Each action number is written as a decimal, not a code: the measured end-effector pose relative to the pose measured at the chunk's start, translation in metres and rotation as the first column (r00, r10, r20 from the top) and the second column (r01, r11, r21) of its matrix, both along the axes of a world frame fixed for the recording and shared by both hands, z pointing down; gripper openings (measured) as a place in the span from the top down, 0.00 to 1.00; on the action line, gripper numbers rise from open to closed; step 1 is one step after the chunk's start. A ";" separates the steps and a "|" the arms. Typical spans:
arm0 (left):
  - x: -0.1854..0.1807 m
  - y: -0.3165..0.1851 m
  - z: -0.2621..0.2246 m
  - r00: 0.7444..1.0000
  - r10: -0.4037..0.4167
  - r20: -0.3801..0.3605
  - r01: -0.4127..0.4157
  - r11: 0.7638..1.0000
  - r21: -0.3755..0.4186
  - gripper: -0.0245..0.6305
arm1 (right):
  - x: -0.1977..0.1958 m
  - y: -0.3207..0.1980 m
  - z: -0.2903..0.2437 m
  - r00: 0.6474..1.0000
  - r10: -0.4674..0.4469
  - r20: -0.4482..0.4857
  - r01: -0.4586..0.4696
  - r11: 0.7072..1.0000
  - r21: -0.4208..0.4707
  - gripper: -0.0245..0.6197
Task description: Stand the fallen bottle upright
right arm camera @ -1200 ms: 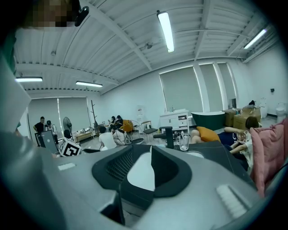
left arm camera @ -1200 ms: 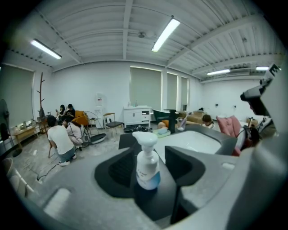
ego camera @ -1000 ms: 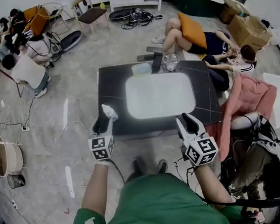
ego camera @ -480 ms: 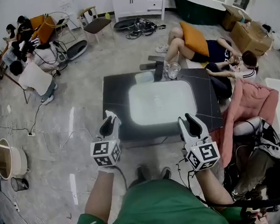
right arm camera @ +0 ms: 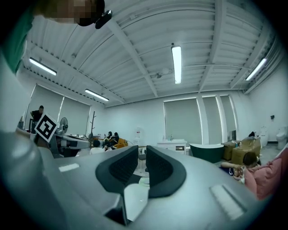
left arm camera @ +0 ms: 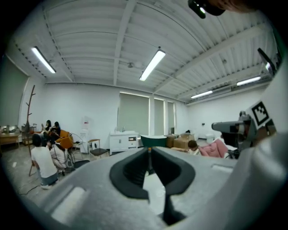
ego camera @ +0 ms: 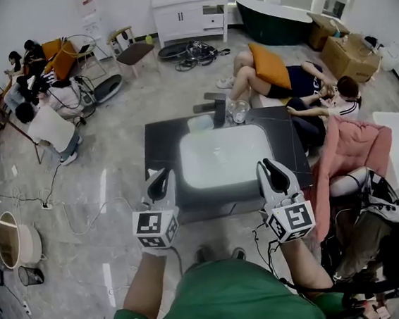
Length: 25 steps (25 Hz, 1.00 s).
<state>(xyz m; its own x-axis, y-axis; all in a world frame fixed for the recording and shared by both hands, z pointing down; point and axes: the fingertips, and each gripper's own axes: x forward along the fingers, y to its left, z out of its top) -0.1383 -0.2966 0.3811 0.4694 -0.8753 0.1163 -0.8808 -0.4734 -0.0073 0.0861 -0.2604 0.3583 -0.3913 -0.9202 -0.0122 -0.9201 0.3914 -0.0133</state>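
The dark surface, glaring white at centre, stands on a grey floor, with people seated at upper left and upper right. A clear bottle is at its top edge, pose unclear. Both grippers are nearer the camera than before. The left gripper has just closed, empty. The right gripper is slightly apart, empty.

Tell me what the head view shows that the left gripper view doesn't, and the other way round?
Only the head view: the dark table, a glass at its far edge, and the wearer's green top.
Only the left gripper view: the ceiling with strip lights, and the left tool close up; its jaws have just been closing and meet with nothing between them.
Both: the white cabinet, the dark green bathtub, the group of people by the orange chairs and the right tool.
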 end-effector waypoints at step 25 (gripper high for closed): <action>0.026 0.005 -0.025 0.999 0.033 0.015 -0.034 0.999 0.031 0.93 | 0.018 0.006 -0.031 0.999 0.022 -0.025 -0.020 0.996 0.082 0.88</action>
